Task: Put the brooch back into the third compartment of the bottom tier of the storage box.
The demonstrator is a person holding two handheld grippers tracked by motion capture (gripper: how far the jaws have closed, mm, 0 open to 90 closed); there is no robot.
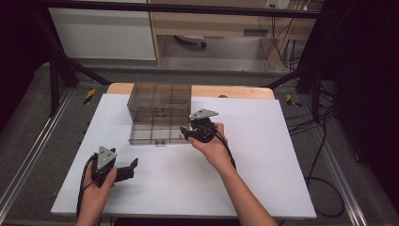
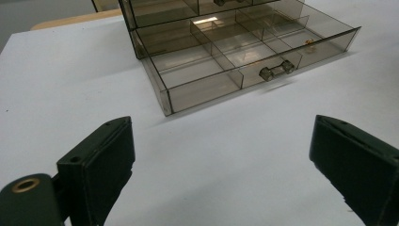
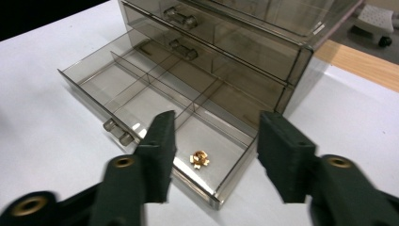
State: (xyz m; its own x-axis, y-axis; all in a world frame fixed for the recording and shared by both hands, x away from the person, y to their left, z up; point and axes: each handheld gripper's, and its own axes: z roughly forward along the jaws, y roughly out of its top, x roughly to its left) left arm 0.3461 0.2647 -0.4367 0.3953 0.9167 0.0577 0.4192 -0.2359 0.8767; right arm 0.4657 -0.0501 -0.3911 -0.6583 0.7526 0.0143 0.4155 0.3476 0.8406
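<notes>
A smoky clear drawer cabinet (image 1: 160,106) stands at the back of the white table (image 1: 263,155). Its bottom drawer (image 3: 141,92) is pulled out, split into several compartments. A small gold flower-shaped piece (image 3: 199,158) lies in the front corner compartment, and it is also a tiny gold piece (image 2: 309,42) in the left gripper view. My right gripper (image 3: 216,127) hovers just above that compartment, open, with nothing touching its pads. My left gripper (image 1: 131,168) rests near the front left, jaws wide open and pointing toward the drawer's handle (image 2: 276,69).
Two upper drawers (image 3: 188,33) of the cabinet are pushed in. A wooden tabletop edge (image 1: 235,91) shows behind the white sheet. Black frame posts (image 1: 54,80) and cables (image 1: 324,141) flank the table; a cable trails from each gripper.
</notes>
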